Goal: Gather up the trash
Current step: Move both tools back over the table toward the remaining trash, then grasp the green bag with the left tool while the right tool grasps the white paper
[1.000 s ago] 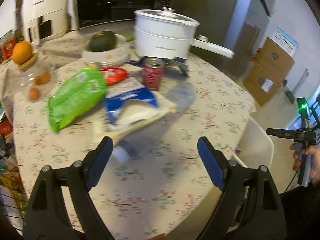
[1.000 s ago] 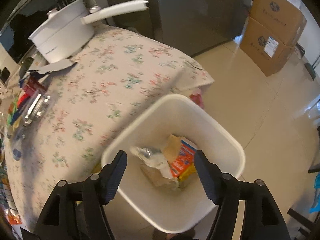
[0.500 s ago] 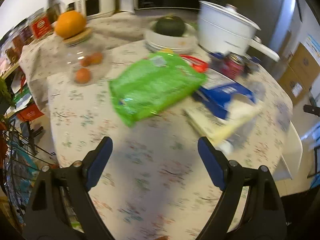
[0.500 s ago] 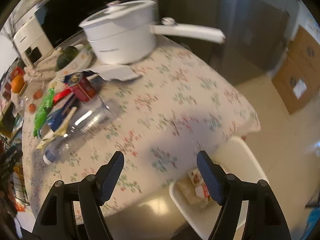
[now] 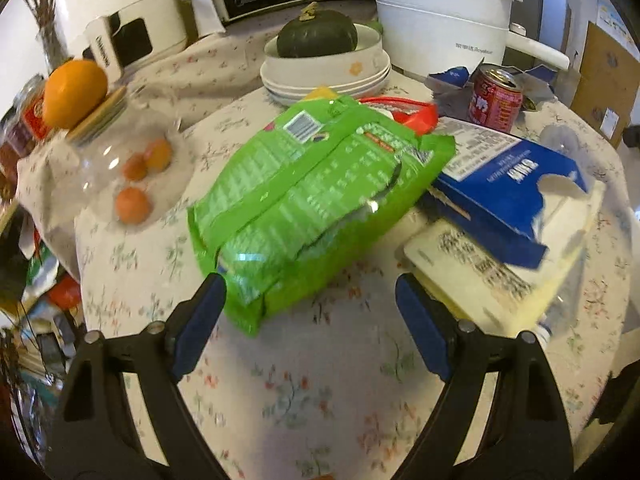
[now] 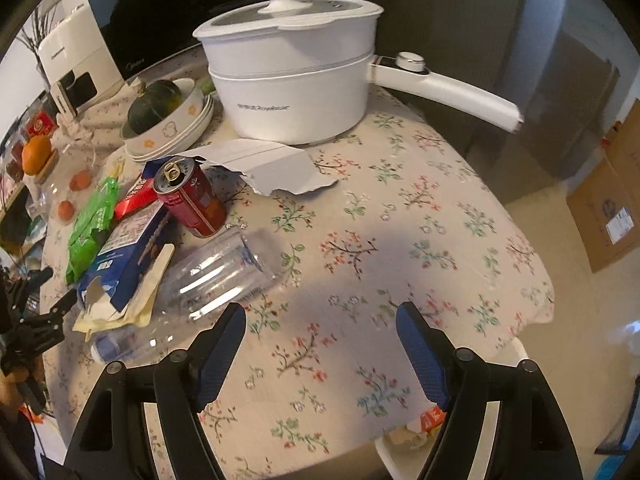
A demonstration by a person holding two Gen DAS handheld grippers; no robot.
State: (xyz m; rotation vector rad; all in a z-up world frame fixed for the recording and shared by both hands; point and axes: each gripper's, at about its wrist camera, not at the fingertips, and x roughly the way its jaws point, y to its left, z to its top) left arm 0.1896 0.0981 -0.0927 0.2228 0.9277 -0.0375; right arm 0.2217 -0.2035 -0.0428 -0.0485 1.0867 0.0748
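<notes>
Both jaws gape empty, my left gripper [image 5: 310,316] nearing the green bag [image 5: 316,192], my right gripper [image 6: 320,340] just widened near the bottle [image 6: 216,276].

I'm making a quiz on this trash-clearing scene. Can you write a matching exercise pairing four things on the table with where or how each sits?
Things:
1. squash
2. orange
3. red can
4. clear bottle

Places or states:
A. on top of a jar lid
B. lying on its side on the tablecloth
C. in a white bowl
D. standing, tab open, next to the torn card

Pairs: 1-C, 2-A, 3-D, 4-B
</notes>
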